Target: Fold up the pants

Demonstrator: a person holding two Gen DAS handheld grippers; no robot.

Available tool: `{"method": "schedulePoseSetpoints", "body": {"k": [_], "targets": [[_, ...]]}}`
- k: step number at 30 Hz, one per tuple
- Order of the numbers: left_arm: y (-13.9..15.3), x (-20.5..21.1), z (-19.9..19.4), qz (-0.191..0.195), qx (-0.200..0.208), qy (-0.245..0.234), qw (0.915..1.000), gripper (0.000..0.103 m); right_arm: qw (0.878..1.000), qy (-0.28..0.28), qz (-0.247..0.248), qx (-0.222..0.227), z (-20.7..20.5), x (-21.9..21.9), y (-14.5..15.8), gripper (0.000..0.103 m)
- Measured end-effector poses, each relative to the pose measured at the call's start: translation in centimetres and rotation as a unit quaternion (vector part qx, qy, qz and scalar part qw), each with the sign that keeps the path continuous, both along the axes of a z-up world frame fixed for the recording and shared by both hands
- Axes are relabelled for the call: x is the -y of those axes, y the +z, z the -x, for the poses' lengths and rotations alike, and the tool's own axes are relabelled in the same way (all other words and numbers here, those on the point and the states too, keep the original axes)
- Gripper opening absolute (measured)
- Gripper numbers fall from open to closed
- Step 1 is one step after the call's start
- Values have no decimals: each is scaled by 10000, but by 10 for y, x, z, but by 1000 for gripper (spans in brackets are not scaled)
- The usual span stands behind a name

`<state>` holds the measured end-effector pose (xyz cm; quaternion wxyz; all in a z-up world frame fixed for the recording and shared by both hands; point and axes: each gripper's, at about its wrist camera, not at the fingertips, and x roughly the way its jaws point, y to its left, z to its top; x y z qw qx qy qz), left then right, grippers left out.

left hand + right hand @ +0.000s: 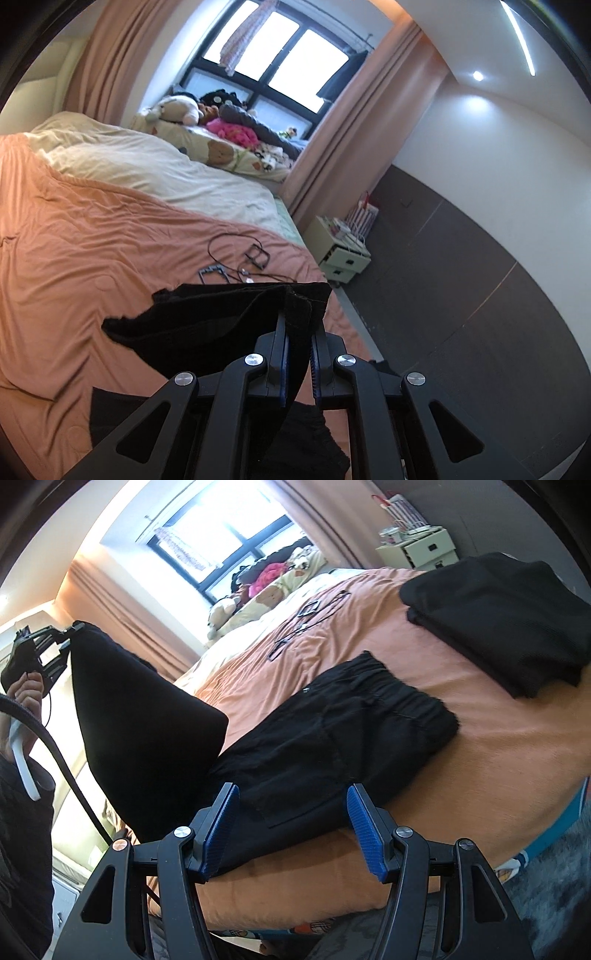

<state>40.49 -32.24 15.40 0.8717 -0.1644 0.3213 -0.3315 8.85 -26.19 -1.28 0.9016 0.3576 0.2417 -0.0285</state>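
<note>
Black pants lie across the orange bed cover, waistband toward the far side. One leg end is lifted off the bed at the left and hangs as a dark sheet. My left gripper, held in a hand, is shut on its top corner. In the left wrist view the left gripper pinches a thick fold of the black pants above the bed. My right gripper stands open low over the near part of the pants, its blue pads apart and pressing nothing.
A folded black garment rests on the bed at the right. Thin cables and small frames lie farther up the cover. Cream pillows, plush toys, a white nightstand and pink curtains are beyond.
</note>
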Motion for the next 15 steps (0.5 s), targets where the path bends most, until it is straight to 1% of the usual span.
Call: {"method": "schedulePoseSetpoints", "body": {"k": [6,9,13,15], "targets": [[-36,49,6,-107,-380,-335,9987,9,9996,-122,-234,-62,14,15,-16,59],[-51,70,16,-87,-527,-564,9970,9,9993,-182,-301,-78,21,21,-20,59],[-72,98,35,-60,-704,-969,9928,9,9989,-262,-367,-97,30,29,-25,59],[-82,112,46,-105,-803,-1189,9896,9,9988,-291,-384,-103,35,34,-26,59]]}}
